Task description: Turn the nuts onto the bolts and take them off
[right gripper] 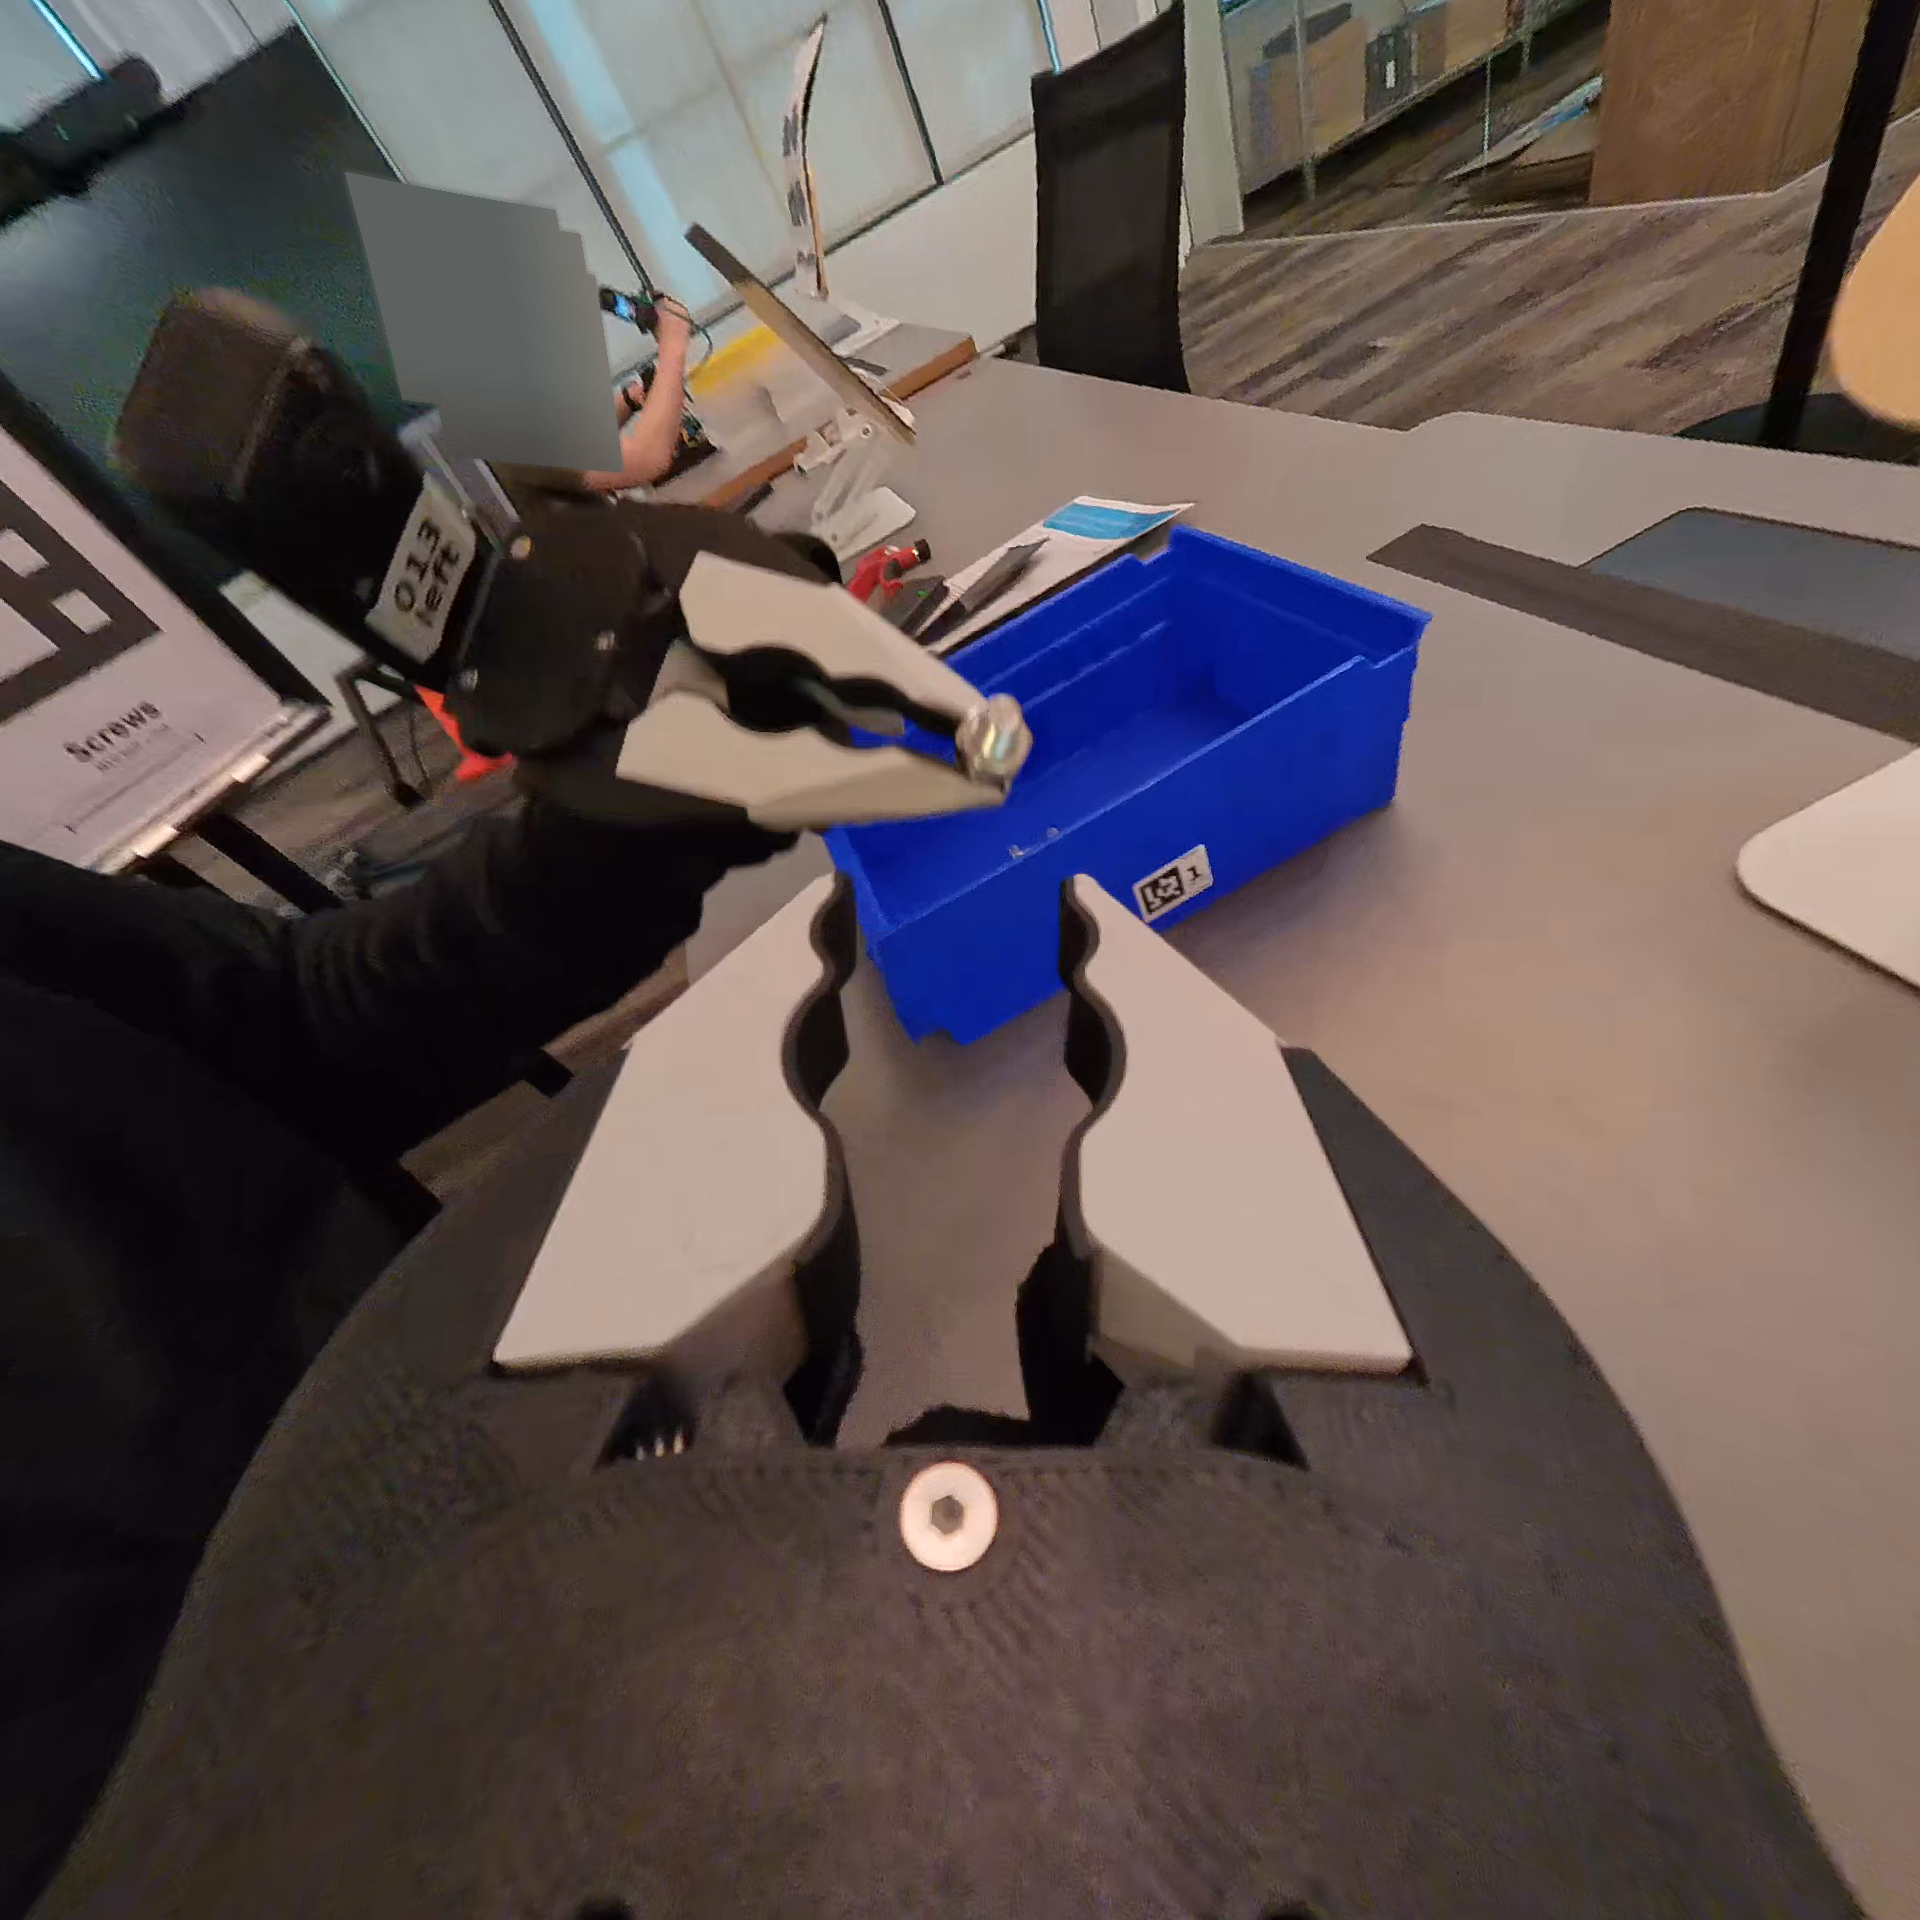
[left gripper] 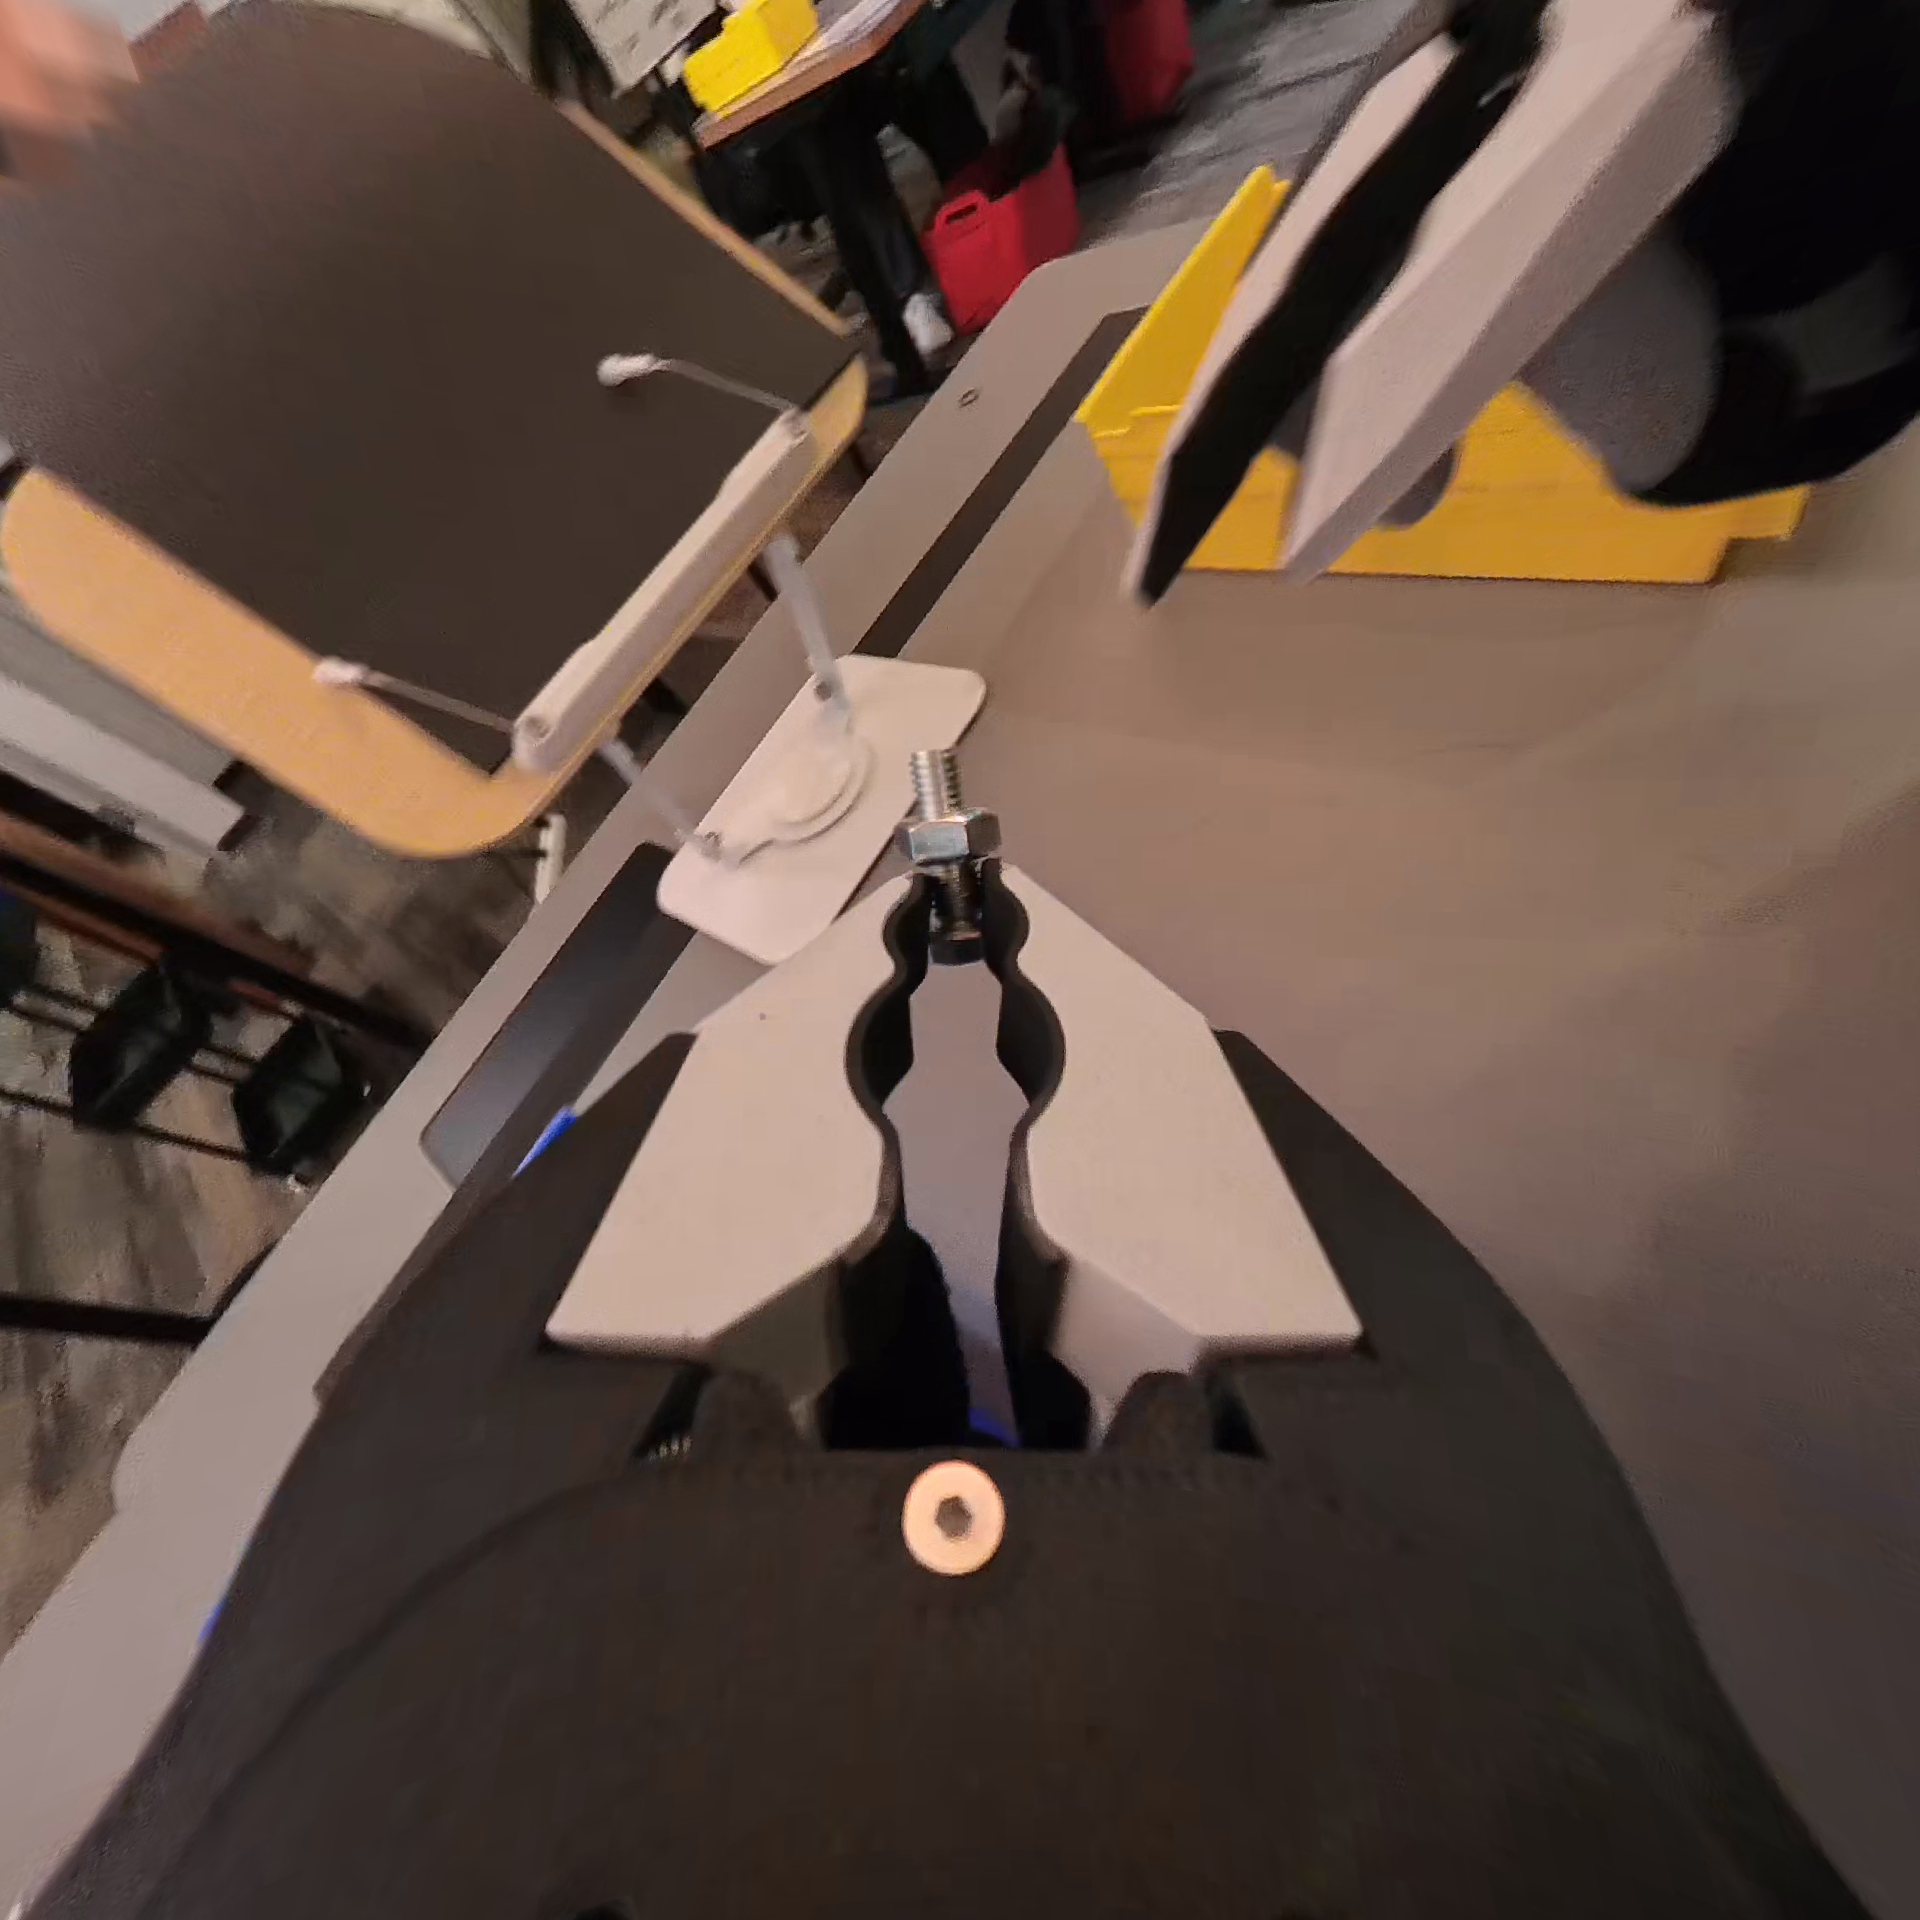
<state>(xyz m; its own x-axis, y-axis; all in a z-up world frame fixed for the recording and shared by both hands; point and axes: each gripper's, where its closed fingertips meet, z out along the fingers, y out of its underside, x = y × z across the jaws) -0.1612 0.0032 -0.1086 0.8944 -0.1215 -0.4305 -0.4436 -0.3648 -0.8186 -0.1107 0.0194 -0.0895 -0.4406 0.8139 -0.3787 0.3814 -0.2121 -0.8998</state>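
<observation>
Steel bolt (left gripper: 948, 831) pinched in left gripper (left gripper: 951, 914)

A grey table (right gripper: 1455, 1039) fills the foreground, a dark strip (right gripper: 1621, 623) set along its far edge. Beyond it lies mottled grey-brown carpet (right gripper: 1507, 312). A black chair (right gripper: 1112, 208) stands at the table's far side, and tall bright windows (right gripper: 675, 104) line the back wall. In the left wrist view a wood-edged chair (left gripper: 260, 665) with a dark seat stands beside the table, and a desk (left gripper: 821, 62) stands farther back.
</observation>
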